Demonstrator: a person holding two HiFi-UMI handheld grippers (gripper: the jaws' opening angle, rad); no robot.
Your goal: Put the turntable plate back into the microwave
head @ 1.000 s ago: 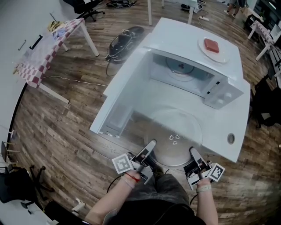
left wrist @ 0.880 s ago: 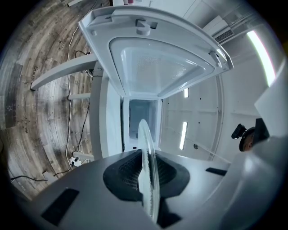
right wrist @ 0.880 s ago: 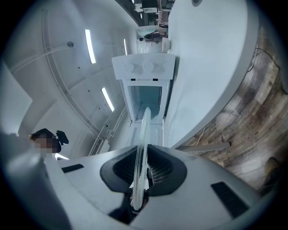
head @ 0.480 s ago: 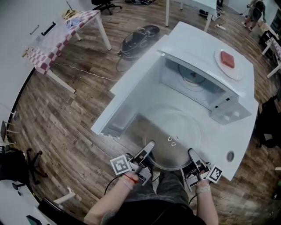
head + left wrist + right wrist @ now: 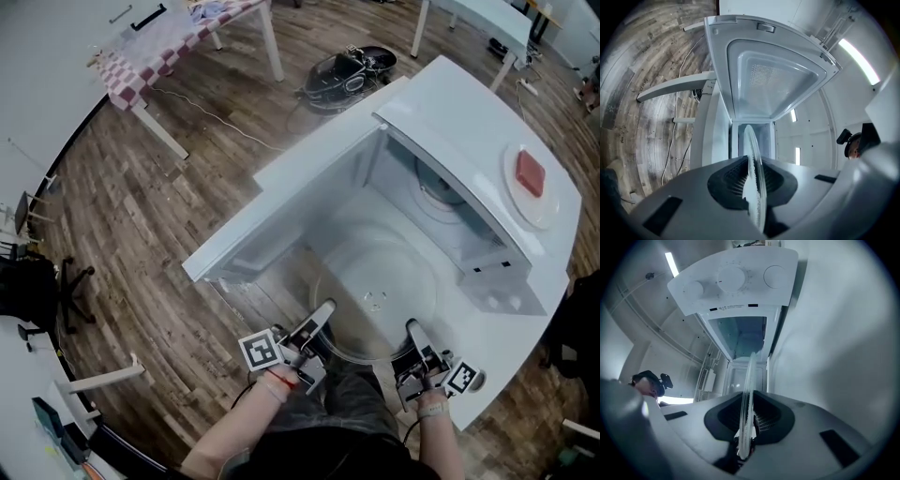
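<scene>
At the white bench [image 5: 521,326], left claw [image 5: 322,310] and right claw [image 5: 413,329] pinched the clear round glass turntable plate [image 5: 375,286] just outside the open white microwave [image 5: 455,112], mid-carry; next seemed a level push inward.

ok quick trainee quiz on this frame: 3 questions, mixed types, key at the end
1. True or false: the microwave has its door shut.
2. Multiple choice: what holds the glass plate? A) the left claw alone. B) the right claw alone. C) both, each on the near rim.
3. Fill in: the white dish on top of the microwave carries a ___ block.

Key: 1 false, the door is swung open. 2 C. 3 red.
</scene>
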